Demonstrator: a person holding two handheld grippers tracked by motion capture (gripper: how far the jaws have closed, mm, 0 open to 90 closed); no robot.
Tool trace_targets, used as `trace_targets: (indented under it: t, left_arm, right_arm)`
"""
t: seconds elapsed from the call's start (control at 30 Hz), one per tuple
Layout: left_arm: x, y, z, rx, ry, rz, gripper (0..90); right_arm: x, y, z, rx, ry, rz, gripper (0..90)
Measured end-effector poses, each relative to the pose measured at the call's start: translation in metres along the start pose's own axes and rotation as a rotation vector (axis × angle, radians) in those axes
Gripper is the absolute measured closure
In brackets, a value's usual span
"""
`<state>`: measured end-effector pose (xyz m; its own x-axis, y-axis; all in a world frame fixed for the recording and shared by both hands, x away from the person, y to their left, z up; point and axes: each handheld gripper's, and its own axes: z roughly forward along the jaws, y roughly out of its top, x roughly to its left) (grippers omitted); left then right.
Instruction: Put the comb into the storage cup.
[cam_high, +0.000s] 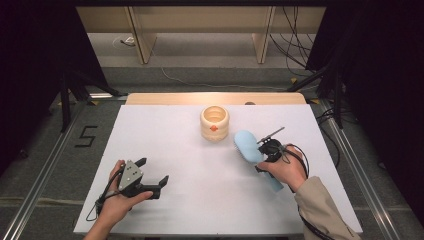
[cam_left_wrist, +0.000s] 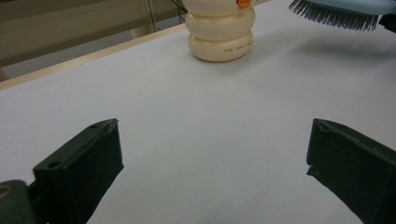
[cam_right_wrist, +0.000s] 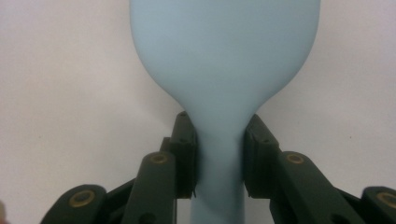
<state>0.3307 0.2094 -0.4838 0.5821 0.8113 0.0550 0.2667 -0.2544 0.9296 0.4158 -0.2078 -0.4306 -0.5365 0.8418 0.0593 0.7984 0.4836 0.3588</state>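
Observation:
A light blue hairbrush (cam_high: 248, 146) hangs above the white table at the right, its dark bristles (cam_left_wrist: 334, 15) facing down. My right gripper (cam_high: 263, 155) is shut on the hairbrush (cam_right_wrist: 224, 60) at the neck of its handle, one jaw on each side. A cream ribbed cup (cam_high: 215, 123) with an orange mark stands upright near the table's far middle, to the left of the brush head; the cup (cam_left_wrist: 221, 32) also appears ahead of my left gripper. My left gripper (cam_high: 152, 171) rests low at the front left, open, with nothing between its jaws.
The white table top (cam_high: 200, 175) has a wooden strip (cam_high: 215, 98) along its far edge. Metal rails and dark stands flank the table. Cables lie on the floor behind it.

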Motion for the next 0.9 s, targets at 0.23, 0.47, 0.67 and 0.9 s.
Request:
trace_targets:
  t: [0.23, 0.47, 0.67, 0.9]
  left_arm:
    - [-0.0002, 0.0001, 0.0001, 0.0, -0.001, 0.0, 3.0]
    - [-0.0003, 0.0001, -0.0001, -0.001, 0.0, -0.001, 3.1]
    - [-0.0003, 0.0002, -0.0001, -0.002, -0.001, -0.002, 3.3]
    - [-0.0008, 0.0006, 0.0, -0.004, -0.003, -0.001, 3.7]
  right_arm:
    - [0.0013, 0.001, -0.0033, -0.042, 0.01, 0.011, 70.1]
    - [0.0024, 0.0019, -0.0049, -0.082, 0.014, 0.013, 70.1]
    - [0.0031, 0.0025, -0.0052, -0.111, 0.015, 0.021, 70.1]
    - [0.005, 0.0031, -0.0051, -0.136, 0.023, 0.022, 70.1]
